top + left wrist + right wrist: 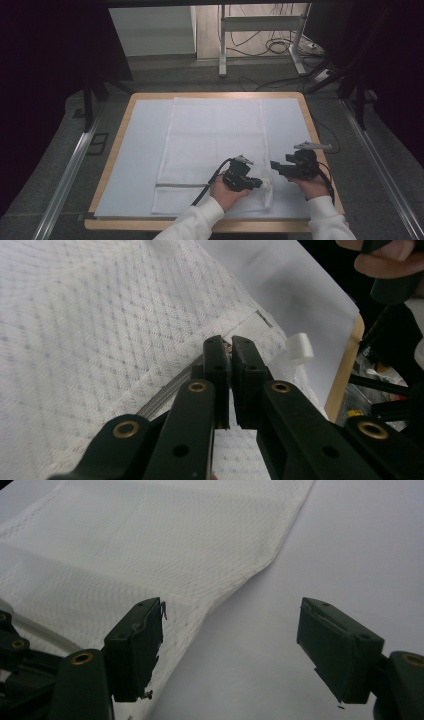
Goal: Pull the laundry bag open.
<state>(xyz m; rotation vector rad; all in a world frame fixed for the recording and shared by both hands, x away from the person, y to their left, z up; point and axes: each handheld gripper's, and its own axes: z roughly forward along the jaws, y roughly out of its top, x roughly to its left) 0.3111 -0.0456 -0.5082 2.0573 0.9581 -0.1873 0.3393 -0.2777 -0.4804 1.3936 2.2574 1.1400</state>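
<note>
A white waffle-weave towel [215, 135] lies flat on a pale blue mat [142, 150]. At its near right corner my left gripper [259, 183] is shut on the towel, and the cloth there is bunched up. In the left gripper view the jaws [230, 347] meet on the hem band of the towel [100, 315], close to a small white loop tag [300, 346]. My right gripper [275, 166] hovers just right of that corner, open. In the right gripper view its jaws [230, 645] stand wide over the mat beside the towel's edge [150, 540], with nothing between them.
The mat covers a wooden table [114, 145] whose rim shows all round. Grey floor and metal rails [70, 170] flank the table. Beyond its far edge stand desk legs [222, 45] and loose cables [280, 47].
</note>
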